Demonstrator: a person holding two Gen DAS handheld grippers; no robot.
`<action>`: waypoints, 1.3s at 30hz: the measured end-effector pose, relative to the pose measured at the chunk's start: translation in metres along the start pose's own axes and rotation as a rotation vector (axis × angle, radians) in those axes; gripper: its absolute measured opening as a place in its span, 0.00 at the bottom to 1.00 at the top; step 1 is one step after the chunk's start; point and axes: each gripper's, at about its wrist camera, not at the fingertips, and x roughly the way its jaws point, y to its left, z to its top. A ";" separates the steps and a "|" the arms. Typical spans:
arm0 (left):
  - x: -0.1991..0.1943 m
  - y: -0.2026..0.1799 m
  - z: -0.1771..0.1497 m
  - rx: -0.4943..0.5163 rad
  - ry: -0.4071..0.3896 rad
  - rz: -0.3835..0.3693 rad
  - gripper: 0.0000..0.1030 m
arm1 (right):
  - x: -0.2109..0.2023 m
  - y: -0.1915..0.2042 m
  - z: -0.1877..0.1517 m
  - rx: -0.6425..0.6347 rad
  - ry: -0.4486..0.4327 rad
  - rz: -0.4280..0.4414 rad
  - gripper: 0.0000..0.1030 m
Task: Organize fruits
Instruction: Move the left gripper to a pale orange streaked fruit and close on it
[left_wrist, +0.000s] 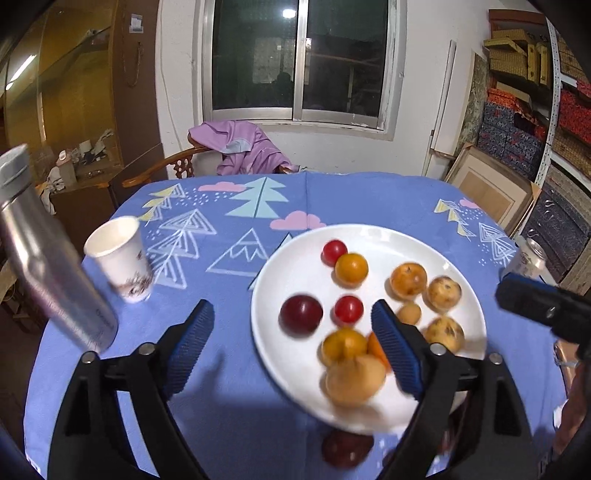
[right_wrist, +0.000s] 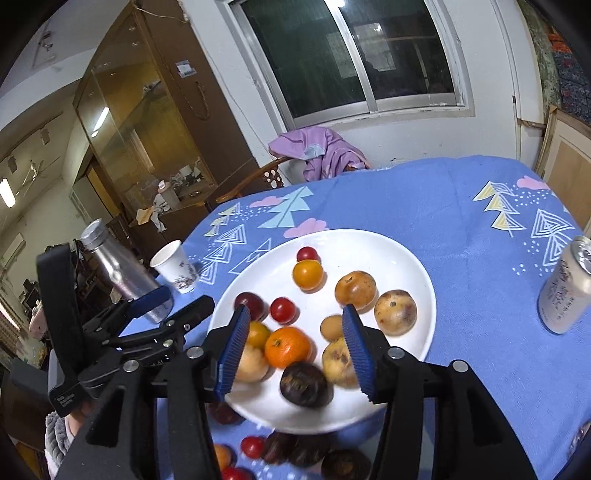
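step: moving fruit onto plate (right_wrist: 413, 280), part filled | next: reach to loose fruit (right_wrist: 252, 446) at 6 o'clock off the near rim | right claw (right_wrist: 295, 354) released, a blurred dark fruit (right_wrist: 305, 384) between fingers, perhaps just let go | left claw (left_wrist: 291, 350) released, empty, yellow fruit (left_wrist: 343, 346) at its 2 o'clock

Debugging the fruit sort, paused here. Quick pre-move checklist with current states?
1. Right hand-held gripper open, nothing clamped: ok.
2. Left hand-held gripper open, empty: ok.
3. White plate flat on the blue tablecloth: ok.
4. Dark fruit at the plate's near edge settled: cannot tell, it is blurred.
5. Loose fruit off the plate, e.g. cherry tomato: not ok, still to collect.
6. Paper cup, silver bottle, can upright, off the plate: ok.
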 end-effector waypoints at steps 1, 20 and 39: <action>-0.010 0.003 -0.010 -0.008 0.002 -0.003 0.88 | -0.010 0.003 -0.007 -0.004 -0.009 -0.003 0.58; -0.054 -0.016 -0.118 0.088 0.110 -0.092 0.92 | -0.055 -0.034 -0.091 0.129 0.041 0.023 0.68; -0.050 0.051 -0.101 -0.059 0.091 0.037 0.95 | -0.053 -0.036 -0.092 0.125 0.052 0.020 0.69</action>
